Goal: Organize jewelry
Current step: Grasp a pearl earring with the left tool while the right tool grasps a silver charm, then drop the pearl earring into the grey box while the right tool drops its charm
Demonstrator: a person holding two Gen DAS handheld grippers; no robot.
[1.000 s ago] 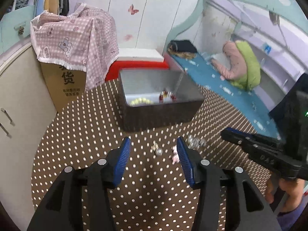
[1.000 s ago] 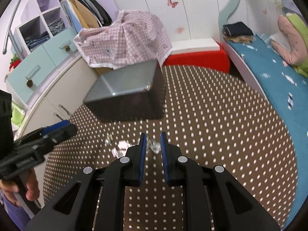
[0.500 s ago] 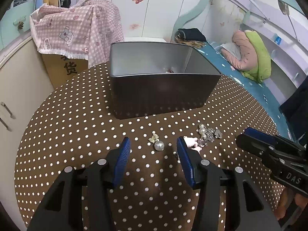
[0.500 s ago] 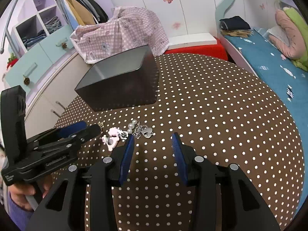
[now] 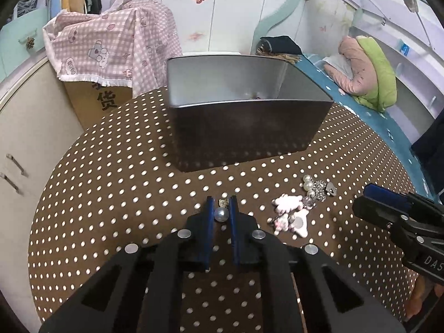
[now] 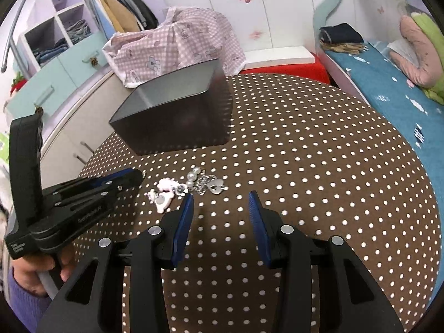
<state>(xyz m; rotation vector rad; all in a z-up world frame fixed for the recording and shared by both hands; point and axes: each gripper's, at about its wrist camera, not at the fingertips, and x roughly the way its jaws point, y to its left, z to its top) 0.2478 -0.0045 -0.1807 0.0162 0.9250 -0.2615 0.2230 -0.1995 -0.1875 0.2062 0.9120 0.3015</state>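
1. Blue pads line the fingers of the left gripper [image 5: 221,204], which have just been closing and now pinch a small pearl bead [image 5: 221,214] between them, low on the dotted tablecloth [image 5: 111,180].
2. Just past the fingertips, touching the bead's far side, lies a small gold-toned charm [image 5: 222,201], partly hidden by the fingers.
3. To the right of the left fingers, on the cloth and apart from them, lies a pink and white plush charm [image 5: 290,213]; beyond it sits a cluster of pearls and silver chain [image 5: 316,190] with a small heart pendant [image 6: 215,186].
4. Straight ahead of the left fingers, well beyond the bead, stands a dark box [image 5: 244,127] with a pale grey inside, open at the top; little of its contents shows from this angle.
5. The right gripper [image 6: 221,202] has its fingers spread, with only bare cloth between them. The log shows them opening within the last second.
6. The plush charm and the chain cluster lie just ahead and left of the right gripper's left fingertip [image 6: 188,202]; whether that tip touches them I cannot tell.
7. A hand in a purple sleeve [image 6: 25,297] holds the left gripper's handle at the left edge of the right wrist view.
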